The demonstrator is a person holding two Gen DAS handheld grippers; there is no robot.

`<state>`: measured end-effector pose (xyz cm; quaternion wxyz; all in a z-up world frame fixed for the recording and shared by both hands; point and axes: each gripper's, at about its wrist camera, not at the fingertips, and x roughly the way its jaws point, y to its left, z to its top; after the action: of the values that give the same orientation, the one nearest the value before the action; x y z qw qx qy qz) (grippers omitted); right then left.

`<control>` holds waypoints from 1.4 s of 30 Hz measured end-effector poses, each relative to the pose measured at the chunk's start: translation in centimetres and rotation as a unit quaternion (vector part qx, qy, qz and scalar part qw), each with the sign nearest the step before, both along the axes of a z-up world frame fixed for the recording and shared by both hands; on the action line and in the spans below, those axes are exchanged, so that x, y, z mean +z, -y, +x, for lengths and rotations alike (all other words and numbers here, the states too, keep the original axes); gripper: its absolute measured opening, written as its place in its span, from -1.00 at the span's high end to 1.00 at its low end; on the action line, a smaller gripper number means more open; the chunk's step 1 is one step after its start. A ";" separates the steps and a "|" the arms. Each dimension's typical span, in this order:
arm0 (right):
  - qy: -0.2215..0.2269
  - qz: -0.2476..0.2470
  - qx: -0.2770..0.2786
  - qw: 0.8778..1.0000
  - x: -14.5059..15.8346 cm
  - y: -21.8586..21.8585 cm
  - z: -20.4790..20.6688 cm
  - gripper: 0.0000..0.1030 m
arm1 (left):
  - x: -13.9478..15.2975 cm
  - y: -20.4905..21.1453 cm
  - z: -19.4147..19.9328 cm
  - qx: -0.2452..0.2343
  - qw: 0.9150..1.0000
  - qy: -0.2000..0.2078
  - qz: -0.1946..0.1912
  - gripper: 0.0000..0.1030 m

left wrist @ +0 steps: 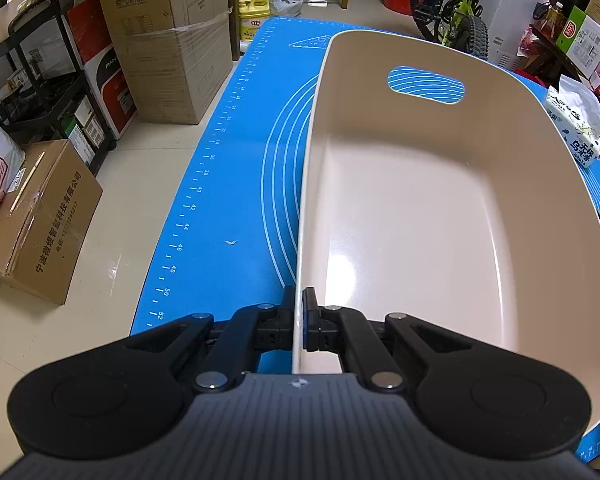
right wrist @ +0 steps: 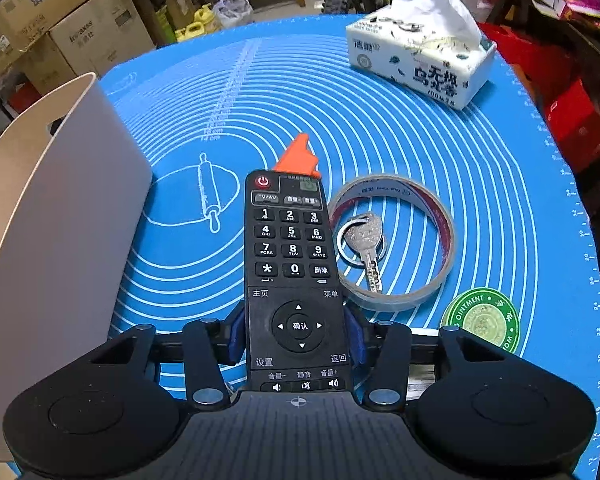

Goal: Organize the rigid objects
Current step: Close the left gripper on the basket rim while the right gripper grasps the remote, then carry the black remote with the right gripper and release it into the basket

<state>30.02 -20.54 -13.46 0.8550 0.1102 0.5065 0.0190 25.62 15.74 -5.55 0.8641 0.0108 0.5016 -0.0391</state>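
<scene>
Surface: blue baking mat, cartons and a bicycle beyond.
Right gripper: pads clamped on both long edges of the remote, lower third; power end points to 12 o'clock.
Remote appearance: black, white keypad legends, red power key.
Left gripper: closed on the near rim of the beige bin.
Neighbours: tape ring at 3 o'clock of the remote, key inside it.
Obscured: orange piece partly behind the remote; green tin partly covered by the gripper.

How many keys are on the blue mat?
1. The key lies on its ring inside the roll of tape, right of the remote. Others may be hidden behind the bin.
</scene>
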 end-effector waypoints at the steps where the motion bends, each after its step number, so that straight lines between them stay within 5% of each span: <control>1: 0.005 0.000 -0.005 1.000 0.1 0.0 -0.2 -0.05 | 0.0 0.0 0.0 0.000 1.000 0.000 0.000 0.92; 19: 0.106 -0.005 0.002 0.994 5.9 -1.7 -2.9 -0.04 | 0.0 0.0 0.0 0.002 1.000 0.000 -0.001 0.92; 31: 0.198 0.011 0.073 0.977 13.3 -9.3 -3.2 -0.04 | 0.0 0.1 -0.1 0.005 1.000 -0.002 0.000 0.92; 42: 0.164 0.004 0.142 0.976 11.5 -18.0 -1.4 -0.04 | 0.0 0.1 -0.1 0.005 1.000 -0.003 -0.001 0.92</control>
<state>28.61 -2.51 -1.94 0.9146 0.0360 0.3696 0.1601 25.51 15.68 -5.56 0.8627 0.0069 0.5044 -0.0355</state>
